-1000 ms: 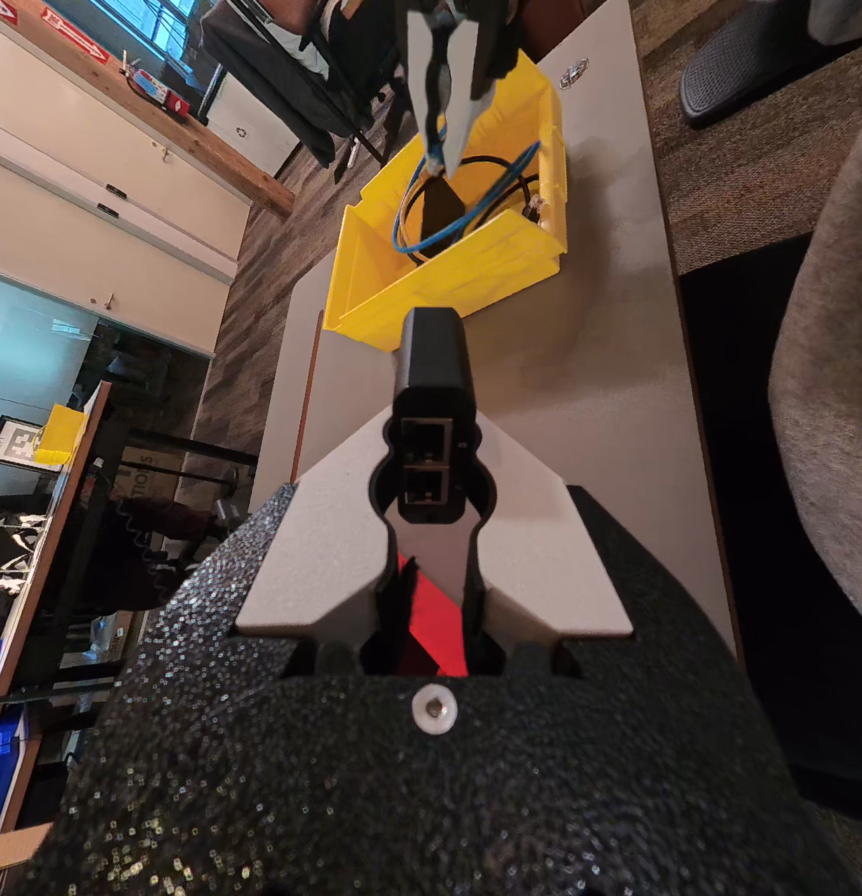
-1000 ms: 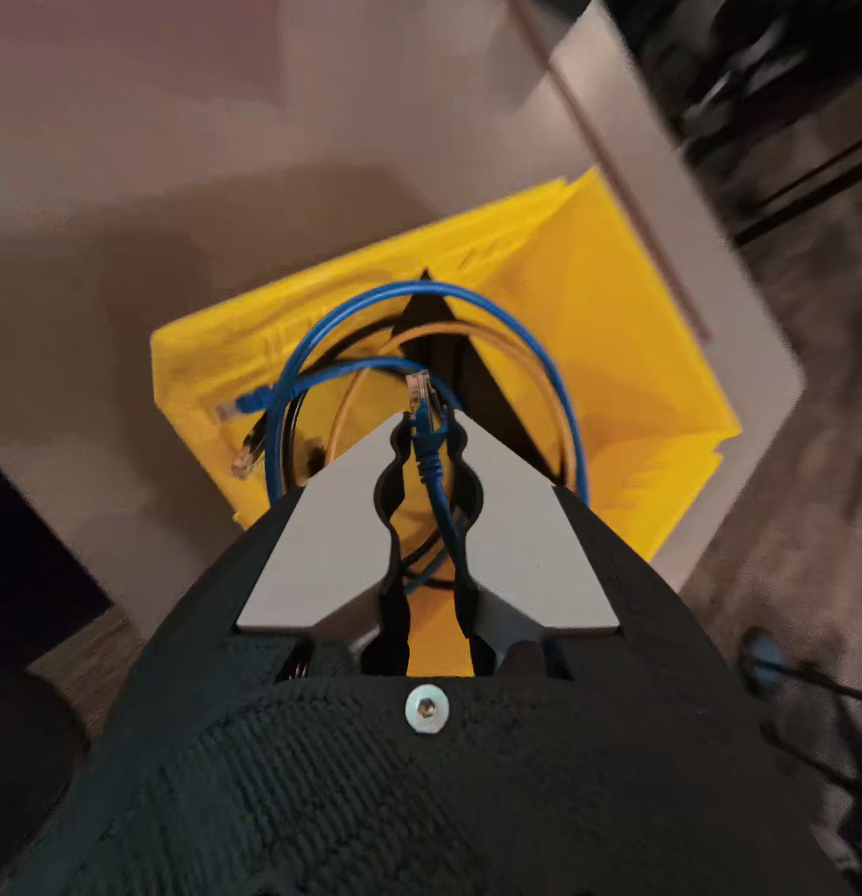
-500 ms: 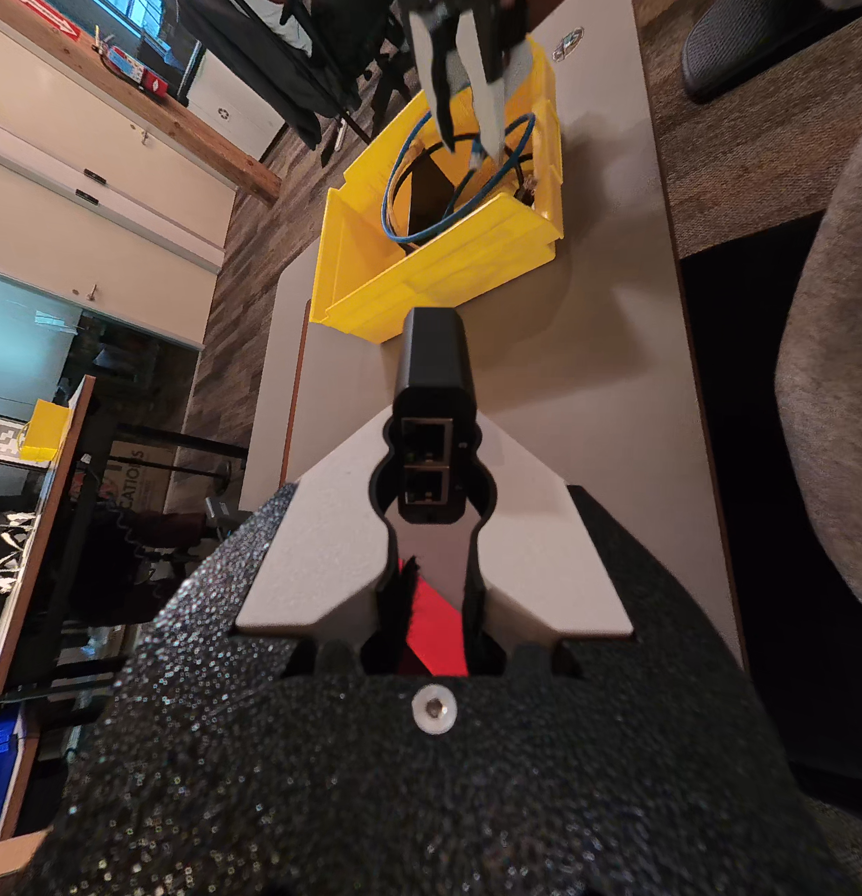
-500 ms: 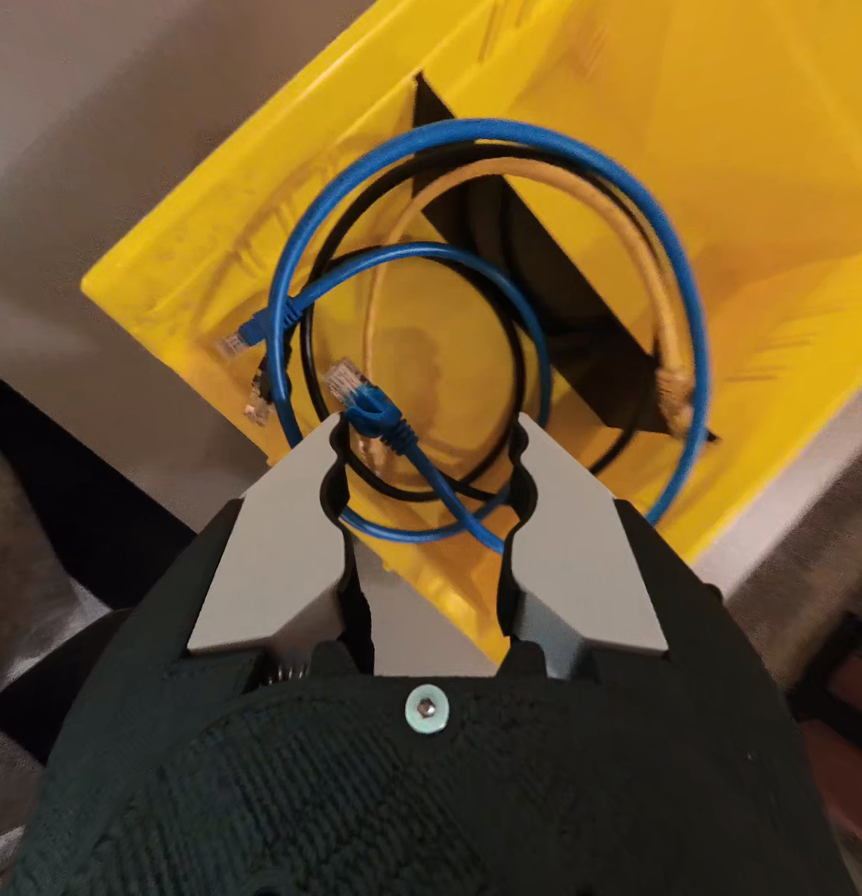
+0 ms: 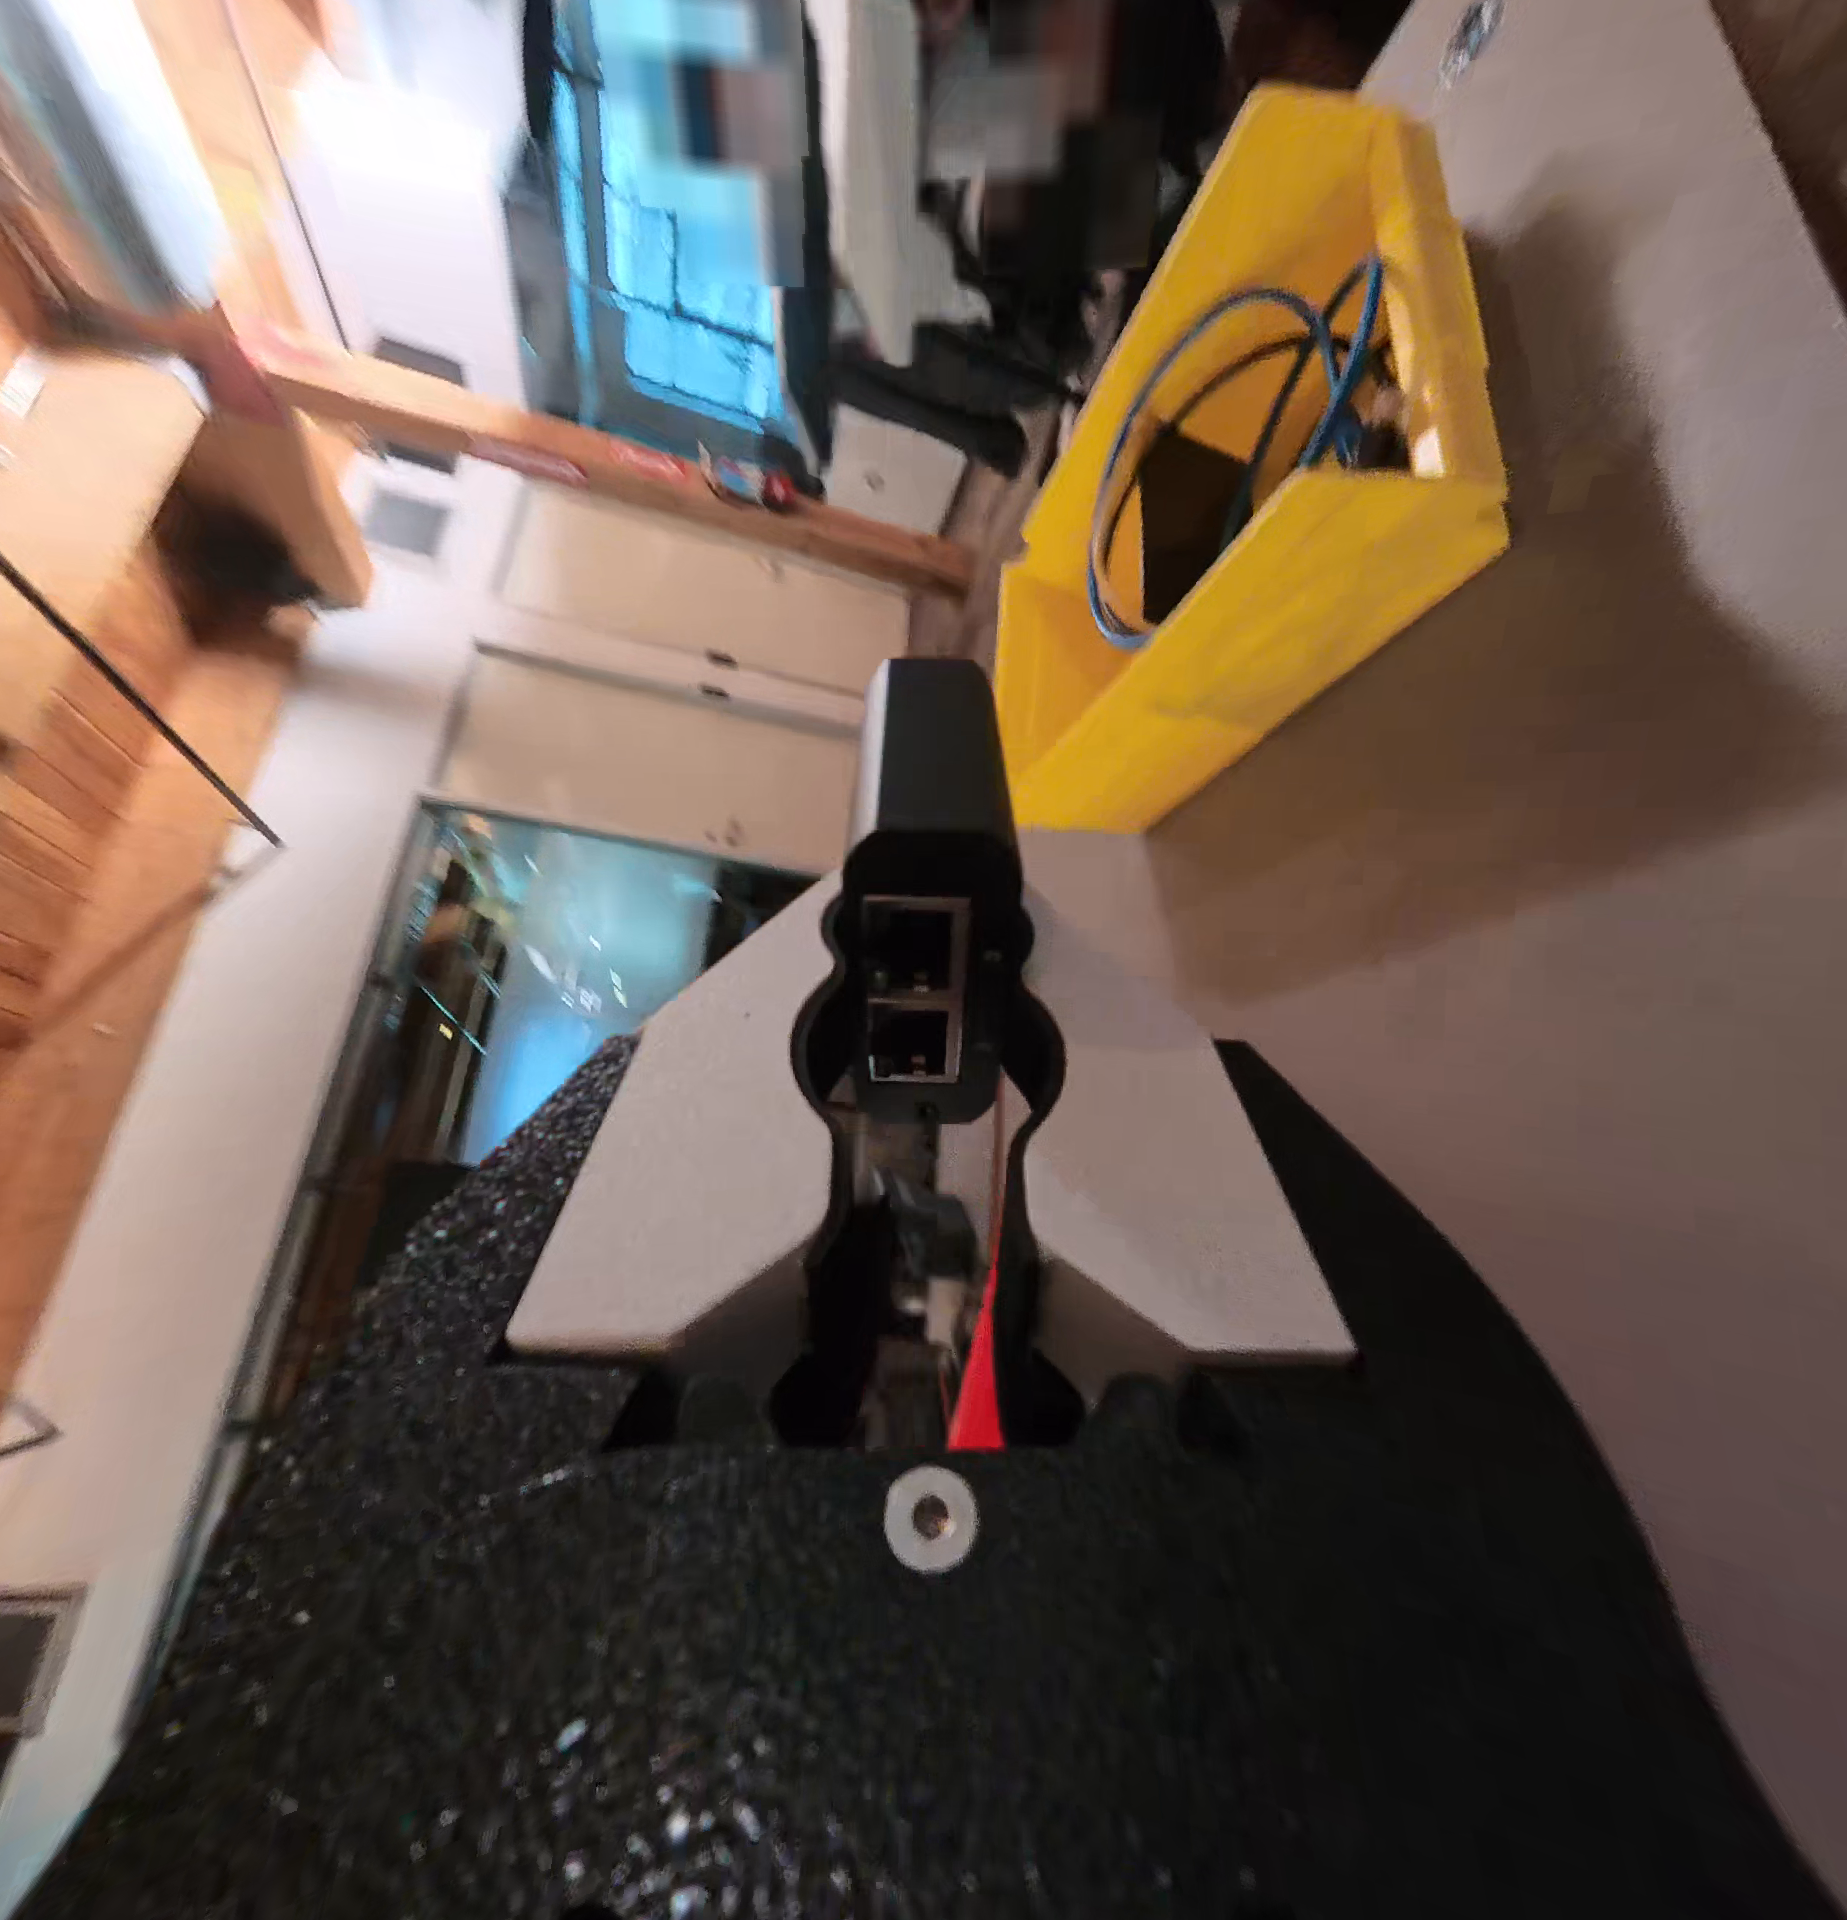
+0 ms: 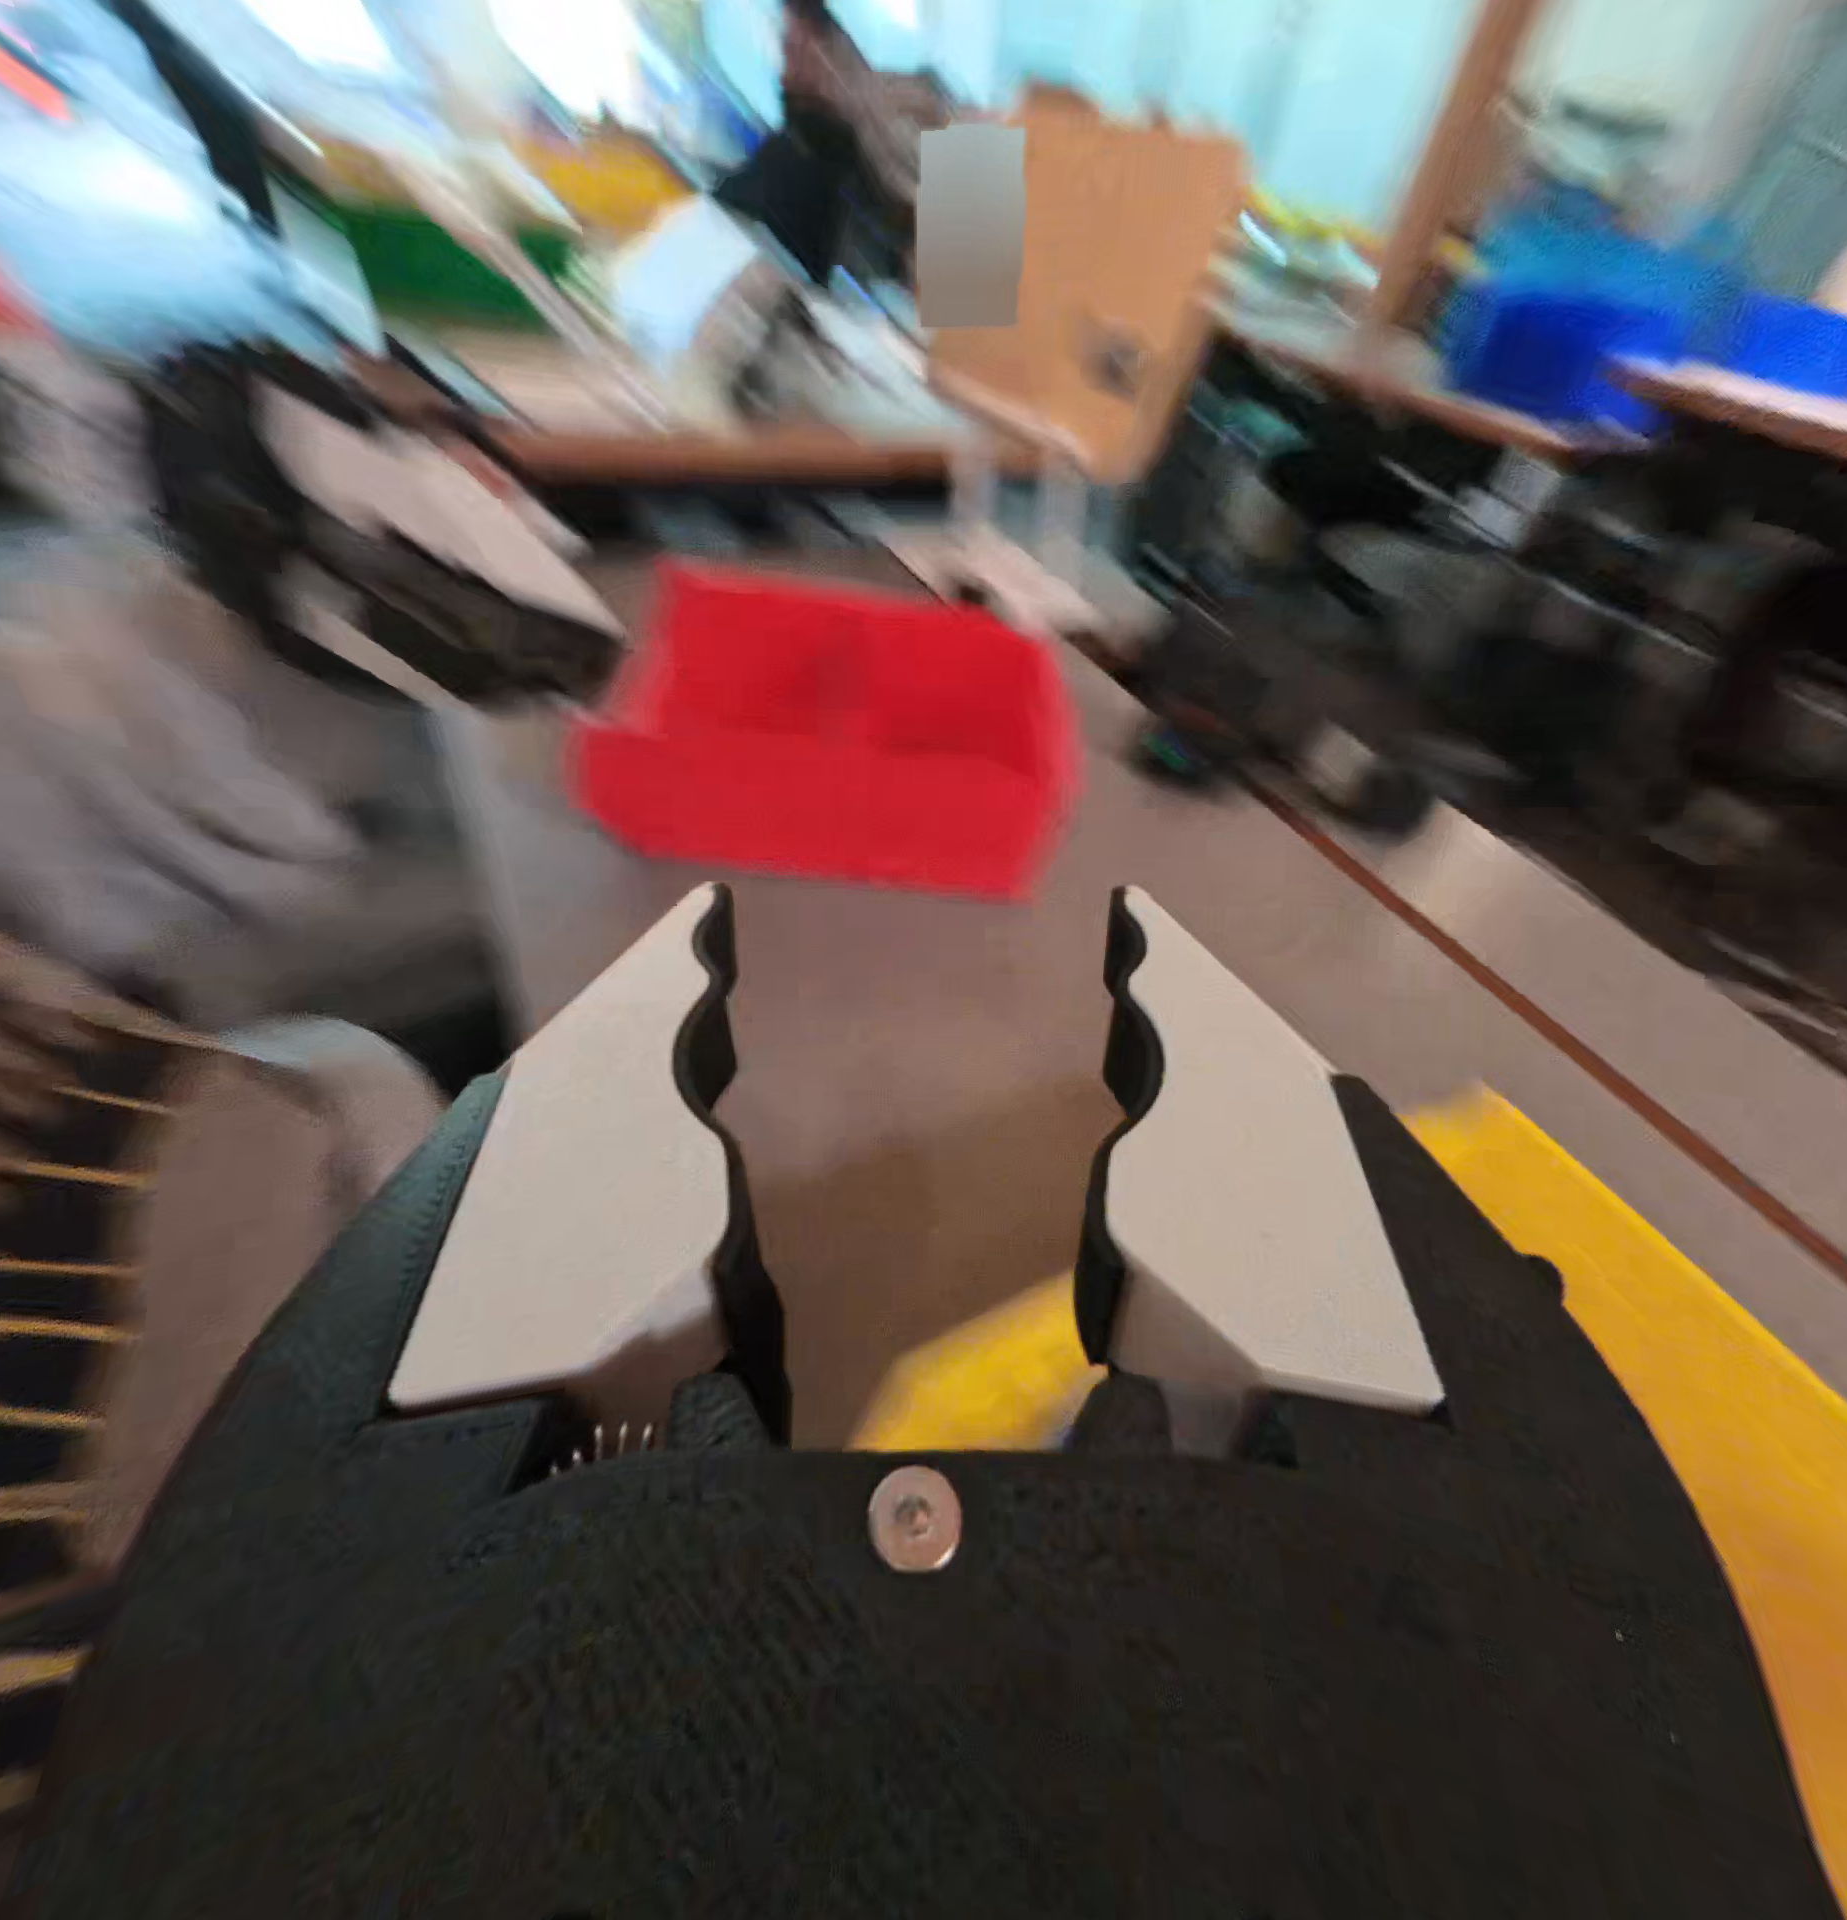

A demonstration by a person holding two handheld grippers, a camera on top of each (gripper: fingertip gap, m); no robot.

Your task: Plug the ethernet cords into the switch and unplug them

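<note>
left view: switch (image 5: 924, 914) clamped | right view: red bin (image 6: 836, 748)

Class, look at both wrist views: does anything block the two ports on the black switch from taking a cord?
Nothing visible does. Both ports of the switch, clamped in the left gripper, are empty and face the camera. The right gripper is open and holds no cord.

Black switch (image 5: 929, 821), grey-framed ports. Pale grey fingers (image 5: 690, 1174), black speckled body on left gripper (image 5: 927, 997); same grey and black on right gripper (image 6: 917, 935). Yellow bin (image 5: 1262, 644), blue cords (image 5: 1210, 343) coiled inside. Red bin (image 6: 825, 748), blurred. Grey-beige table (image 5: 1521, 987) with dark brown edge.
</note>
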